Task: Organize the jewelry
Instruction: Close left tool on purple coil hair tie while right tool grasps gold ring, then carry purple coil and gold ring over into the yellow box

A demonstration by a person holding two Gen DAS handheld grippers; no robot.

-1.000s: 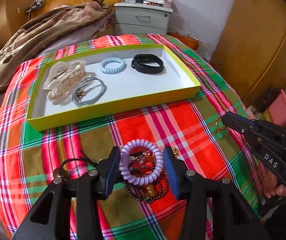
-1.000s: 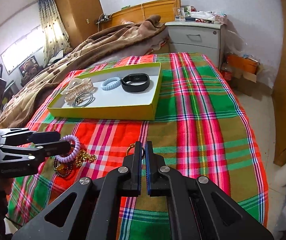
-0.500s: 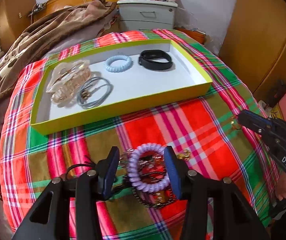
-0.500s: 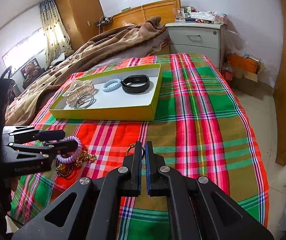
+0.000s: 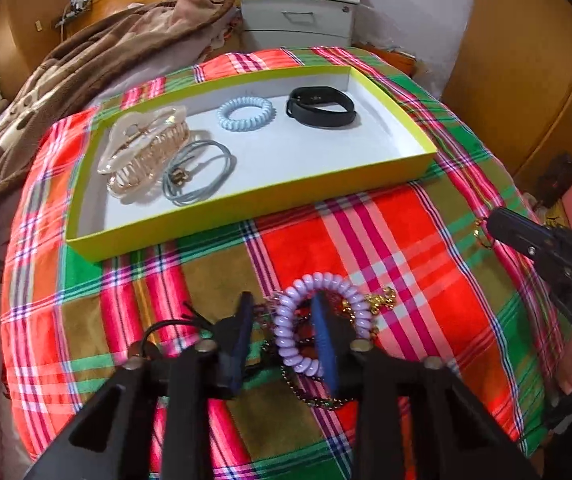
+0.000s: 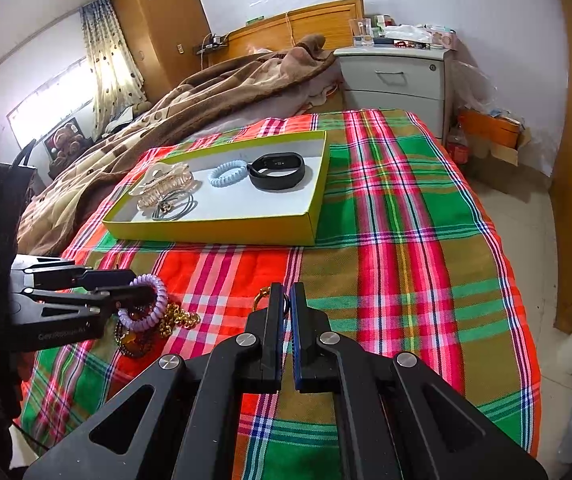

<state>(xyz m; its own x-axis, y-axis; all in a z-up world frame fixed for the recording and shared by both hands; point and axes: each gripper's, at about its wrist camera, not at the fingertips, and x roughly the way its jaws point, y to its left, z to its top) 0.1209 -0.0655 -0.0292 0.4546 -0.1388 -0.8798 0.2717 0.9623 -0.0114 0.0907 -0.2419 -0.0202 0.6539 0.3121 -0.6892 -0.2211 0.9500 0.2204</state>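
Note:
A yellow-rimmed tray (image 5: 245, 204) (image 6: 213, 230) on the plaid bedspread holds a clear claw clip (image 5: 141, 152), grey hair ties (image 5: 197, 172), a blue spiral tie (image 5: 245, 114) and a black band (image 5: 322, 106). My left gripper (image 5: 281, 332) (image 6: 125, 284) is narrowed, with its right finger inside the purple spiral tie (image 5: 290, 340) (image 6: 153, 300) and one side of the coil between the fingers, above a pile of gold and dark chains (image 5: 378, 300). My right gripper (image 6: 286, 304) (image 5: 494, 220) is shut on a small gold ring (image 6: 263, 294) (image 5: 482, 234).
A brown blanket (image 6: 189, 104) is heaped on the bed behind the tray. A grey nightstand (image 6: 398, 76) stands beyond it, with wooden wardrobes (image 5: 526, 80) to the right. The bed edge drops off on the right.
My left gripper has closed from wide open onto one side of the purple spiral tie, its right finger now inside the loop. The right gripper has held still with the ring.

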